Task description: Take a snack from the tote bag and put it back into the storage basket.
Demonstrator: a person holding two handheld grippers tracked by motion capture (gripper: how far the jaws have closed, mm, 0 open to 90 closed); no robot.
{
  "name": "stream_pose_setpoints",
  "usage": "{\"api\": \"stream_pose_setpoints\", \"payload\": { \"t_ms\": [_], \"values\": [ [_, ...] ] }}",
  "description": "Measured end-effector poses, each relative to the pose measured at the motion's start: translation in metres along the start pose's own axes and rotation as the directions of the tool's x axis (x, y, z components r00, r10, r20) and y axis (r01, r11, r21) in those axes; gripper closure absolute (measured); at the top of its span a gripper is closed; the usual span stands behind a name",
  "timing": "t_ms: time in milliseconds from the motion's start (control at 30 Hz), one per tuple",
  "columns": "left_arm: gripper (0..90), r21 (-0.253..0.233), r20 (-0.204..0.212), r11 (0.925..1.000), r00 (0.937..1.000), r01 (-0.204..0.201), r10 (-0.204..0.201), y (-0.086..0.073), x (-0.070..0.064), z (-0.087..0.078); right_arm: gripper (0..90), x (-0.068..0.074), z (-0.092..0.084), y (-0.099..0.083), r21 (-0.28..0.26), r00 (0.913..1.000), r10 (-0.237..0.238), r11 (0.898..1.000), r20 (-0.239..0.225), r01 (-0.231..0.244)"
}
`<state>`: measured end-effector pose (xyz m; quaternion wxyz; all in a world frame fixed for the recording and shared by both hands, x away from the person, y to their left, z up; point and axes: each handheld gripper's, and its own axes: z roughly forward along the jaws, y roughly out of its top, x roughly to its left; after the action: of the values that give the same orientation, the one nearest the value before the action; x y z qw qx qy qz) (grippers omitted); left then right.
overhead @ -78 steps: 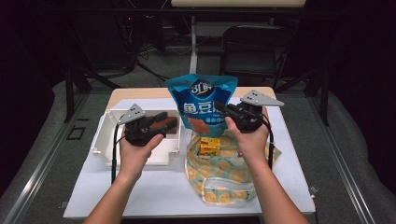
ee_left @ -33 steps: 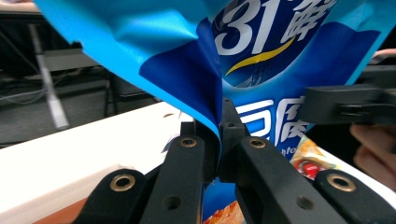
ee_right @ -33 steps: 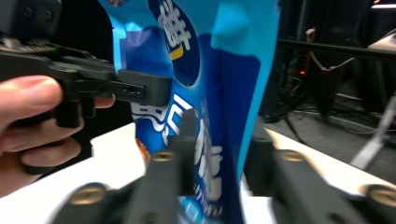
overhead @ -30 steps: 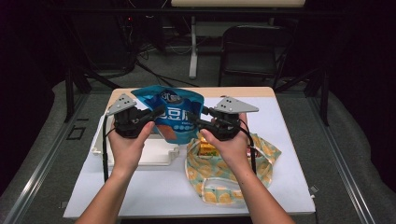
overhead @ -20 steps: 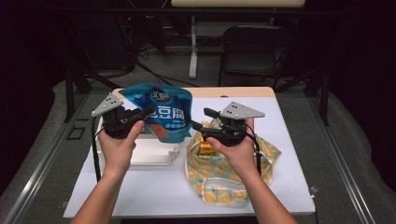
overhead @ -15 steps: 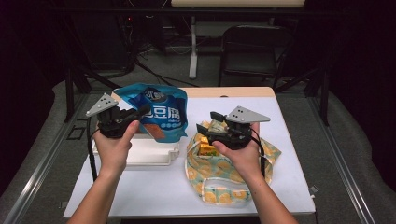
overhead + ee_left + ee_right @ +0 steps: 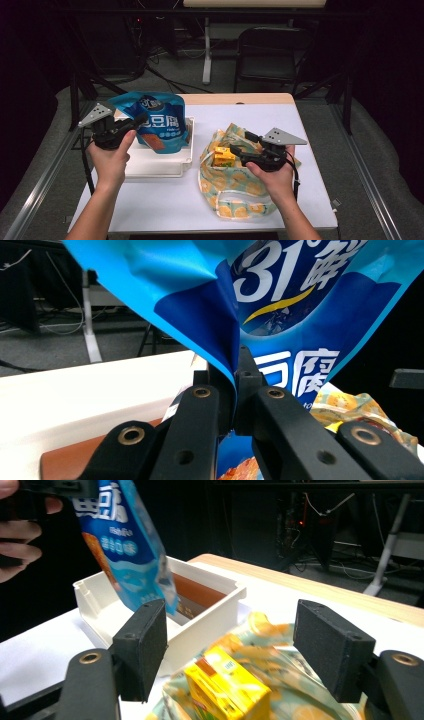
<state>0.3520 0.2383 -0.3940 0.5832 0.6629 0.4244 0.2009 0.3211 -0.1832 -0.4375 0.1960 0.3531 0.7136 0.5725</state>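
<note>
The blue snack bag, clenched in the left gripper, has moved over the white bin; right gripper jaws just opened, empty.

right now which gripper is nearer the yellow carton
Right. The right gripper hangs open just over the yellow carton in the cloth bag. The left gripper is across the table over the white bin, shut on the blue pouch.
</note>
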Motion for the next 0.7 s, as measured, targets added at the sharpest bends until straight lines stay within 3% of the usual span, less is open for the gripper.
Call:
{"api": "stream_pose_setpoints", "payload": {
  "t_ms": [700],
  "values": [
    [90.0,-0.006,-0.055,0.9985,0.9970,0.054,-0.055,-0.015,0.043,-0.012,29.4,-0.030,-0.029,-0.037,0.007,0.9941,0.081,0.997,0.072,-0.082]
  ]
}}
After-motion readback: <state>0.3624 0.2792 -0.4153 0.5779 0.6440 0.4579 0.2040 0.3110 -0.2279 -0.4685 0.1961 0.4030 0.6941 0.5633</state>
